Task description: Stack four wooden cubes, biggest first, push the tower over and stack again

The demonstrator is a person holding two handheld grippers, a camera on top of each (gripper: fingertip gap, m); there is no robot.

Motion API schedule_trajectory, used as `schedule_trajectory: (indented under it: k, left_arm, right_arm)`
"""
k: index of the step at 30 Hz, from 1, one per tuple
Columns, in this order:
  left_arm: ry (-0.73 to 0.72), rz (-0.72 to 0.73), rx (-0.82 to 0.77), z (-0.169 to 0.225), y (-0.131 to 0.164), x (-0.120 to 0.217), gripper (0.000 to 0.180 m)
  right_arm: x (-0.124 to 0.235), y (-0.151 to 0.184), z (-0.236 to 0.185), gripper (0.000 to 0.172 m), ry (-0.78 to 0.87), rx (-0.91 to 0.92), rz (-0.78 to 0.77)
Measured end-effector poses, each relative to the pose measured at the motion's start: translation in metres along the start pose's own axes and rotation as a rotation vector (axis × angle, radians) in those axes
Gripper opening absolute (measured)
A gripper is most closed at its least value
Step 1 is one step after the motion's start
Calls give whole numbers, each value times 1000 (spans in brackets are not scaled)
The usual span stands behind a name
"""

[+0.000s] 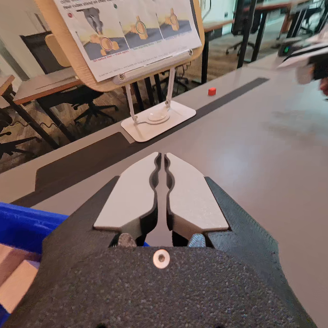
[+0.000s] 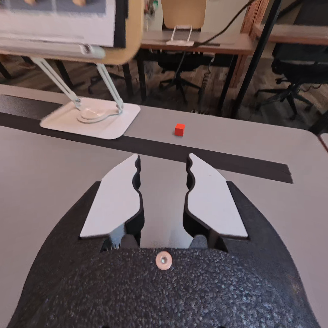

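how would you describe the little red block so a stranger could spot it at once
On the grey table, find the dark strip running across it. The red block sits just beyond it, right of the white stand base. It is the only small, brightly coloured thing there.

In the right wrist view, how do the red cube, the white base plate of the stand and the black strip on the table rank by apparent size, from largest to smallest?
1. Black strip, which crosses nearly the whole table.
2. White base plate.
3. Red cube, clearly the smallest.

All three lie at a similar distance, so nearness barely affects the order.
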State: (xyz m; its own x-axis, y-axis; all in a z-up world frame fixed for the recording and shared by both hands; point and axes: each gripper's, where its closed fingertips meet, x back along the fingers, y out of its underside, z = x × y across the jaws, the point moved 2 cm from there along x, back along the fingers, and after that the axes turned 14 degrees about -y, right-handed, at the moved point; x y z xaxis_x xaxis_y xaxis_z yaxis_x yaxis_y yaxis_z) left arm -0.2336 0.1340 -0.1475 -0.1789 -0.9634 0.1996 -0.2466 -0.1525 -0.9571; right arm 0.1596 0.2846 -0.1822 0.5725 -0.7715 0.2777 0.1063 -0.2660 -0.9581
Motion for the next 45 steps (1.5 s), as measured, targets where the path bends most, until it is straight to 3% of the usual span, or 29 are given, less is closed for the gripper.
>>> schedule_trajectory:
  k: [6, 10, 12, 13, 14, 15, 18, 21, 25, 32, 36, 45]
  left_arm:
    - [-82, 64, -4, -8, 8, 9, 0]
    - [-110, 85, -7, -14, 12, 11, 0]
    - [-96, 74, 7, -14, 17, 9, 0]
    - [-90, 68, 10, -13, 20, 8, 0]
    - [-81, 63, 11, -11, 22, 8, 0]
    - [-69, 59, 12, -9, 24, 7, 0]
    - [-6, 58, 17, 4, 23, 8, 1]
    - [49, 75, -9, 22, 18, 10, 2]
    - [93, 73, -61, 43, 17, 7, 2]
    - [90, 77, -99, 51, 18, 12, 2]
    - [78, 68, -39, 44, 21, 9, 1]
    - [28, 108, 15, 29, 14, 9, 0]
  right_arm:
    - [-118, 20, 44, 56, 52, 15, -247]
    - [-169, 36, 67, 55, 124, -12, -389]
    - [-179, 38, 75, 36, 136, -28, -420]
    - [-180, 35, 76, 20, 118, -23, -410]
    - [-179, 35, 73, 20, 78, -15, -419]
    - [-175, 32, 67, 1, 26, 18, -410]
    - [-142, 18, 25, 0, -194, 177, -295]
    - [-95, 25, -14, 0, -300, 305, -290]
    - [-74, 29, -31, 8, -281, 373, -302]
    - [-102, 2, -34, 22, -267, 285, -180]
    - [-103, -7, -34, 24, -254, 272, -140]
    - [-65, -15, -39, 29, -241, 244, -89]
